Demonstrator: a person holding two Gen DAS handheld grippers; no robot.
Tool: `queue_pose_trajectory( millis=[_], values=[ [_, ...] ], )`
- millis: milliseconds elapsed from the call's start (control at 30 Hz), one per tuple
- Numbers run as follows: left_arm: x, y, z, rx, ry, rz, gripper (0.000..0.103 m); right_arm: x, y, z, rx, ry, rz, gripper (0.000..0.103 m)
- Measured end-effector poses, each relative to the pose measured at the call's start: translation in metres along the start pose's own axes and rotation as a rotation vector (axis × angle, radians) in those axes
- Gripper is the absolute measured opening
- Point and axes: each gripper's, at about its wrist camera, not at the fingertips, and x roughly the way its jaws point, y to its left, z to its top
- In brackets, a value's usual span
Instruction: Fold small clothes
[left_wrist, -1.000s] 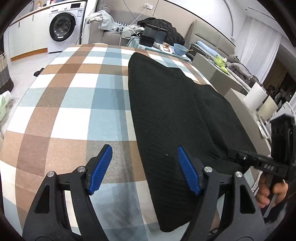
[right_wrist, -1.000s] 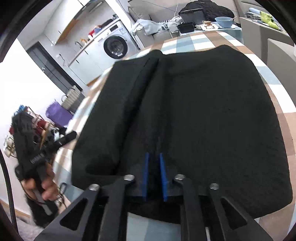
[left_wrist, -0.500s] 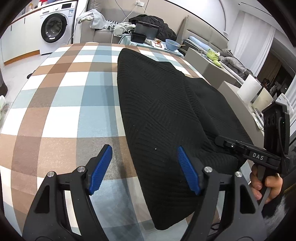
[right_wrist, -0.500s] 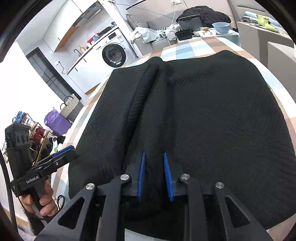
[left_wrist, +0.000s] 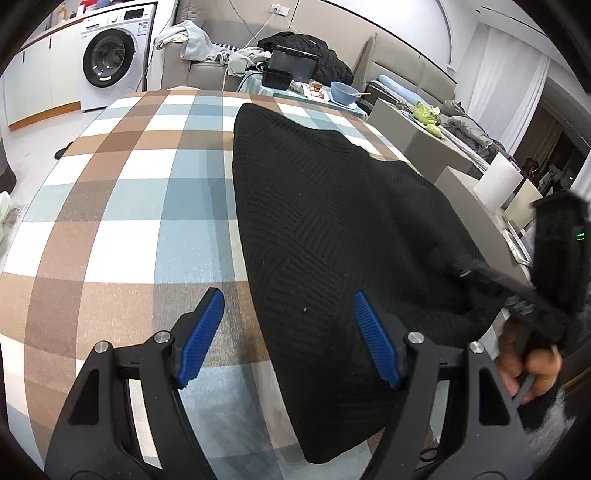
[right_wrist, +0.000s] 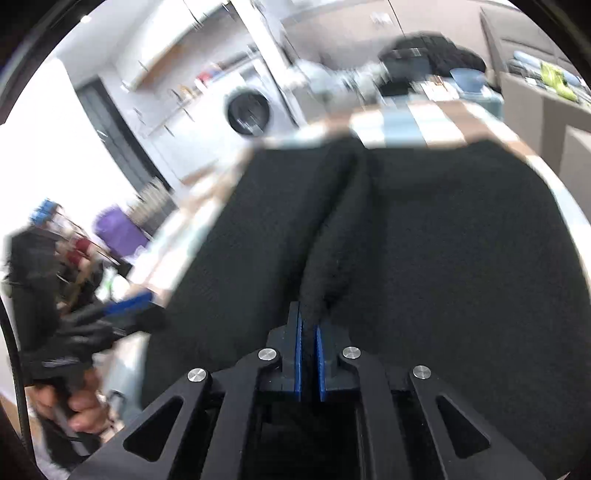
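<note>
Because folding needs a raised edge, spread across the checked counter (left_wrist: 122, 206) toward two o'clock lies the black knit garment (left_wrist: 332, 229), near hem pinched tight in right claw (right_wrist: 309, 354), left claw (left_wrist: 288, 332) gaping, empty, at six o'clock.

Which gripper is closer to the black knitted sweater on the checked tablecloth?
Right. The right gripper is shut on a pinched ridge at the near hem of the black knitted sweater. The left gripper is open over the sweater's left edge, with no grip on it.

right tool (right_wrist: 308, 363) pinching ridge of black knit garment (right_wrist: 424, 258).
</note>
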Motion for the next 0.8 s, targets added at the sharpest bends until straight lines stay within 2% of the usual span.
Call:
queue_pose_trajectory(
  millis=[100, 167, 200, 233, 267, 300, 333, 400, 500, 533, 667, 700, 767, 800],
  values=[
    [0.000, -0.001, 0.000, 0.008, 0.005, 0.005, 0.071, -0.020, -0.009, 0.007, 0.009, -0.035, -0.046, 0.005],
    [0.001, -0.002, -0.001, 0.008, 0.008, -0.004, 0.071, -0.024, -0.019, 0.004, 0.008, -0.020, -0.158, 0.005],
    [0.003, -0.003, -0.002, 0.007, 0.009, -0.008, 0.071, -0.018, -0.026, 0.000, 0.006, 0.020, -0.226, 0.006],
    [0.005, -0.004, -0.002, 0.008, 0.015, -0.011, 0.071, -0.007, -0.033, -0.004, 0.013, 0.096, -0.276, 0.006],
    [0.007, -0.005, -0.003, 0.011, 0.024, -0.013, 0.071, 0.001, -0.039, -0.007, 0.016, 0.154, -0.312, 0.008],
    [0.009, -0.007, -0.004, 0.015, 0.031, -0.014, 0.071, 0.002, -0.044, -0.009, 0.031, 0.165, -0.322, 0.013],
    [0.009, -0.009, -0.005, 0.022, 0.036, -0.016, 0.071, -0.003, -0.045, -0.009, 0.048, 0.142, -0.297, 0.014],
    [0.008, -0.014, -0.008, 0.047, 0.043, -0.024, 0.071, -0.014, -0.042, -0.007, 0.045, 0.113, -0.278, 0.025],
    [0.008, -0.021, -0.008, 0.081, 0.051, -0.020, 0.071, -0.033, -0.037, 0.000, 0.062, 0.055, -0.176, 0.028],
    [0.008, -0.024, -0.009, 0.091, 0.050, -0.017, 0.071, -0.033, -0.034, 0.003, 0.071, 0.067, -0.109, 0.028],
    [0.008, -0.025, -0.009, 0.086, 0.050, -0.023, 0.071, -0.009, -0.027, 0.003, 0.116, 0.185, 0.029, 0.029],
    [0.008, -0.024, -0.010, 0.086, 0.052, -0.024, 0.071, -0.002, -0.028, 0.004, 0.126, 0.203, 0.035, 0.029],
    [0.009, -0.026, -0.011, 0.099, 0.070, -0.031, 0.071, 0.017, -0.029, 0.001, 0.121, 0.248, -0.051, 0.028],
    [0.009, -0.026, -0.012, 0.107, 0.073, -0.036, 0.071, 0.019, -0.027, 0.000, 0.116, 0.254, -0.083, 0.023]
  ],
)
